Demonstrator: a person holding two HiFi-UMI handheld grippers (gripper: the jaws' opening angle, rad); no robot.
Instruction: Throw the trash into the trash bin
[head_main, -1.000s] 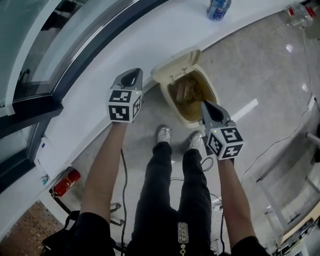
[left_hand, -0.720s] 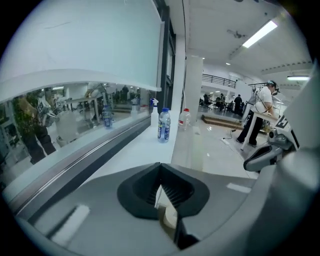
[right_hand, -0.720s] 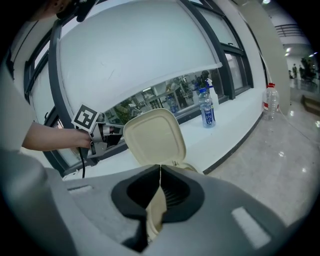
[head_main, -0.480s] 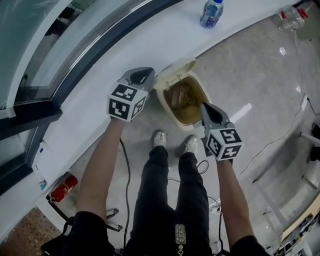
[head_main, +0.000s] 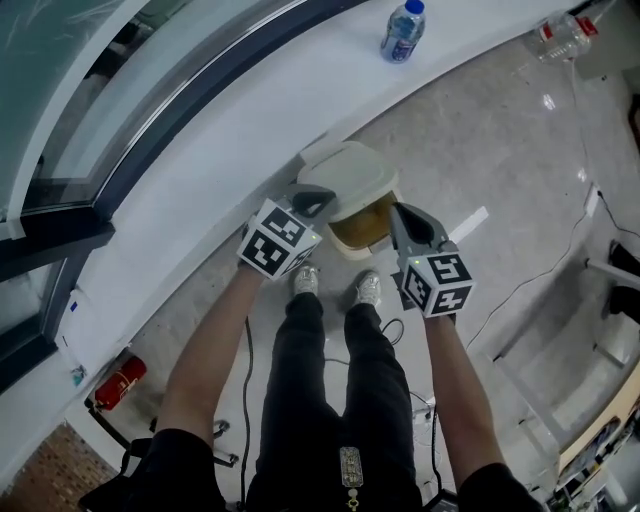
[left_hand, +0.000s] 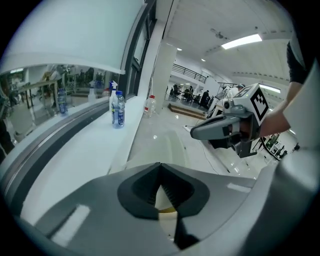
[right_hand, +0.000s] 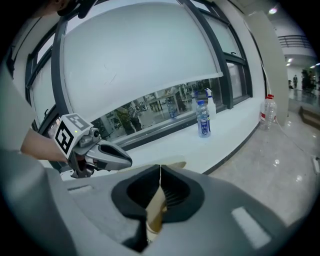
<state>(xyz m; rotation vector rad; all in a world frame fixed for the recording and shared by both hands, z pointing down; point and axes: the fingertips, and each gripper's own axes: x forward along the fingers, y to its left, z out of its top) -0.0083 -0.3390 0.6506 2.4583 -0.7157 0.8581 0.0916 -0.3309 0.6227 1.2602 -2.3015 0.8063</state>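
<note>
Finds the trash bin on the floor against the white ledge. Shows its lid tipped low over the opening, leaving only a brownish strip of the inside in sight. Has the left gripper at the lid's left edge, jaws closed and empty. Has the right gripper by the bin's right rim, jaws likewise together on nothing. Includes a water bottle standing farther along the ledge.

No text, brand or number can be read. A blue label is seen on the bottle at one o'clock, but its print is blurred.
</note>
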